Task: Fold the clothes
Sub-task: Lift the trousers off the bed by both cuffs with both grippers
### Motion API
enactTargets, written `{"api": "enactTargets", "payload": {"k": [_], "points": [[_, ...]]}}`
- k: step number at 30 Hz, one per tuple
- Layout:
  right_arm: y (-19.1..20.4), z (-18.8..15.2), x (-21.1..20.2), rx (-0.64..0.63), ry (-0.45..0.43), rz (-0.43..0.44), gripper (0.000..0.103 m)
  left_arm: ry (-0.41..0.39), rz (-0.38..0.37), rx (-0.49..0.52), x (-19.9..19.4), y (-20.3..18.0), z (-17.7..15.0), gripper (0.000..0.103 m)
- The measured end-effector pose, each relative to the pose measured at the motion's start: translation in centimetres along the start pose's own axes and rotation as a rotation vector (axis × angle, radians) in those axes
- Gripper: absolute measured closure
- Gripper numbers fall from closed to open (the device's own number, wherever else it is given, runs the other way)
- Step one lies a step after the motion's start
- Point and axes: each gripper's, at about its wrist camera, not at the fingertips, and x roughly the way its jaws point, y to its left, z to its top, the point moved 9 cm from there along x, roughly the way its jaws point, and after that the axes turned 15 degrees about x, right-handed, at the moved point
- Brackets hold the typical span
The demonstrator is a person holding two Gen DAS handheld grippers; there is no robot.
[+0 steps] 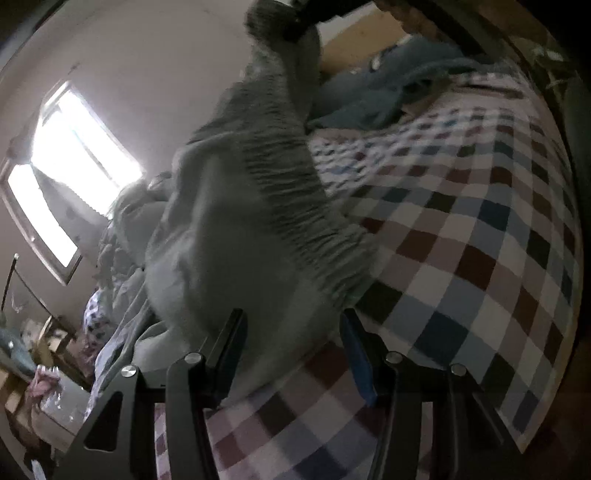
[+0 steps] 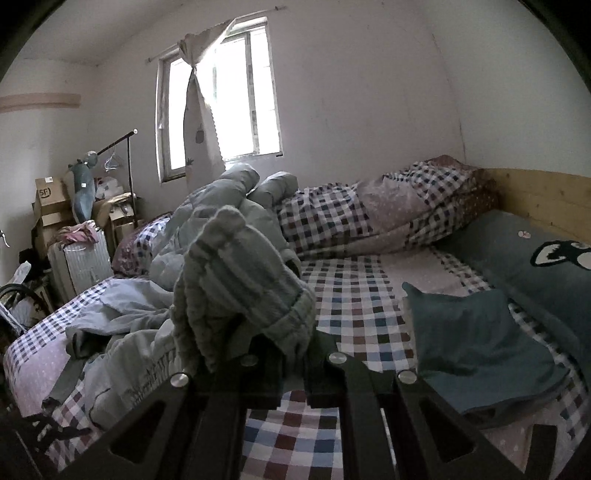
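Observation:
A grey-green garment [image 2: 240, 280] with a ribbed elastic band is bunched over my right gripper [image 2: 291, 354], which is shut on it above the checked bedsheet [image 2: 354, 317]. In the left wrist view the same garment [image 1: 236, 221] hangs stretched from the right gripper [image 1: 306, 14] at the top edge down to my left gripper [image 1: 291, 339]. Its lower end lies between the left jaws, which stand apart. The blue pad [image 1: 356, 354] on the right finger is bare, with the bedsheet [image 1: 461, 240] showing beside it.
A folded teal cloth [image 2: 480, 343] and a teal pillow [image 2: 535, 266] lie on the right of the bed. A rolled checked duvet [image 2: 369, 206] and a pale puffy jacket [image 2: 229, 192] run along the wall. Loose clothes [image 2: 122, 325] are heaped at the left; a suitcase [image 2: 79, 262] and boxes [image 2: 50, 199] stand beyond.

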Motion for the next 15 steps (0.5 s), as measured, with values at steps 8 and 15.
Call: {"api": "enactTargets", "payload": {"k": [8, 15], "points": [[-1.0, -1.3, 0.2, 0.011, 0.032, -0.002, 0.096, 0.056, -0.016, 0.016, 2.6, -0.7, 1.4, 0.047], [-1.6, -2.2, -0.1, 0.012, 0.059, -0.007, 0.096, 0.046, -0.053, 0.010, 2.0, -1.4, 1.9, 0.085]]}}
